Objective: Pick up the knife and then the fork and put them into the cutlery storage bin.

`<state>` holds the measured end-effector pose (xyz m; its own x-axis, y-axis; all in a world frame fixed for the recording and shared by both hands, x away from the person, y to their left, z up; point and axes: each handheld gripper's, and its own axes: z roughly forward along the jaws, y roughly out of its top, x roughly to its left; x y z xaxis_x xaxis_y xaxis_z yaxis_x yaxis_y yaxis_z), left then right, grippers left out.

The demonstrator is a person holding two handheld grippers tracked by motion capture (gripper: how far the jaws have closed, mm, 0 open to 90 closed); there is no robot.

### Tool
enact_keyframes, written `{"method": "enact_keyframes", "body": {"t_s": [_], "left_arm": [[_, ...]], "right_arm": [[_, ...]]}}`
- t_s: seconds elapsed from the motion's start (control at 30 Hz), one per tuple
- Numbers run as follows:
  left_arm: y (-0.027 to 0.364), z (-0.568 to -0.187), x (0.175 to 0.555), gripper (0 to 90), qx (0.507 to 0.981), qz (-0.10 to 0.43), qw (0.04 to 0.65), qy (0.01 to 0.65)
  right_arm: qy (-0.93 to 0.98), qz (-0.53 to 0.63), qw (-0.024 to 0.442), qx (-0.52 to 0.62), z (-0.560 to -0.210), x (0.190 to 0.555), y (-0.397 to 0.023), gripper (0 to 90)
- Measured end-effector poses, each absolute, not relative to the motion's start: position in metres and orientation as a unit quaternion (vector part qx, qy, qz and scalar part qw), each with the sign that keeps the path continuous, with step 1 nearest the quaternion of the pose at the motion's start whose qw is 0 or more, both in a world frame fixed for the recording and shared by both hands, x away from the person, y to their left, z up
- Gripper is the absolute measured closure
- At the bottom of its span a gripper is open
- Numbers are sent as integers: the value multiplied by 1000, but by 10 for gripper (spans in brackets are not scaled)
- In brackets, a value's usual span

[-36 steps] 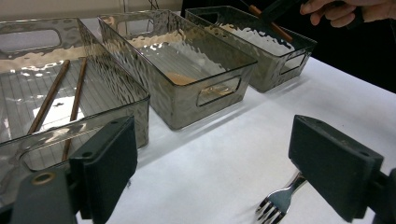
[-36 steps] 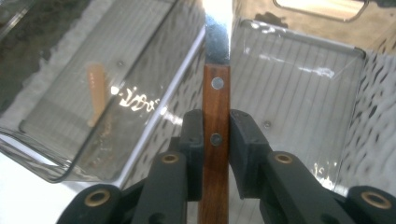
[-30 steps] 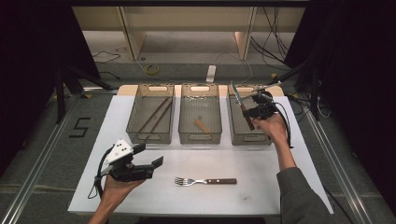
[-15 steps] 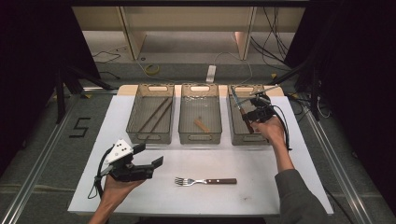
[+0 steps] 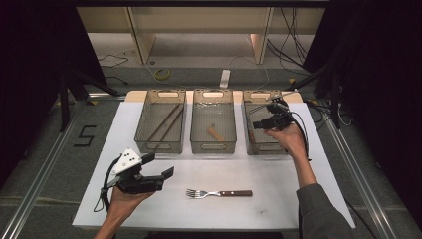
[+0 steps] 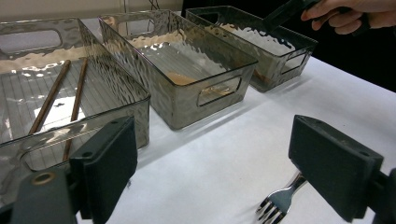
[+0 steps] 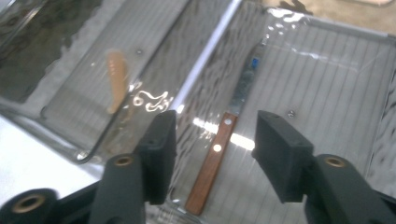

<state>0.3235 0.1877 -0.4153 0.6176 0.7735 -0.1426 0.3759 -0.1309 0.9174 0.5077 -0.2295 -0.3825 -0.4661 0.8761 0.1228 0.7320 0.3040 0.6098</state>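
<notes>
Jaws of the right gripper [image 7: 212, 140] have just been opening and stand apart, empty, above the wooden-handled knife [image 7: 219, 154] lying in the far-right bin [image 5: 264, 144], apparently dropped there. Left gripper [image 6: 210, 172], also open, waits near the fork [image 5: 219, 193].

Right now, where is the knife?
The knife lies in the right-hand bin in the high view, below the open right gripper.

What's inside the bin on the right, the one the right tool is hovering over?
In the right bin lies a knife with a wooden handle, flat on the ribbed floor beside the left wall. The right tool stands open above it. The hand covers part of the bin's floor.
</notes>
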Motion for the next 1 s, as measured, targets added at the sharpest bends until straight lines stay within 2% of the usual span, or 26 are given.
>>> {"method": "enact_keyframes", "body": {"t_s": [0.2, 0.5, 0.8, 1.0], "left_arm": [[188, -415, 324, 151, 727, 188, 529, 396], [188, -415, 323, 151, 727, 190, 529, 395], [188, -415, 323, 151, 728, 190, 528, 395], [187, -415, 323, 151, 728, 189, 528, 394]], "right_arm": [[823, 329, 116, 448, -366, 485, -218, 396], [857, 348, 109, 363, -349, 440, -199, 348], [873, 345, 107, 327, -350, 413, -186, 307], [883, 340, 87, 313, -358, 404, -179, 268]]}}
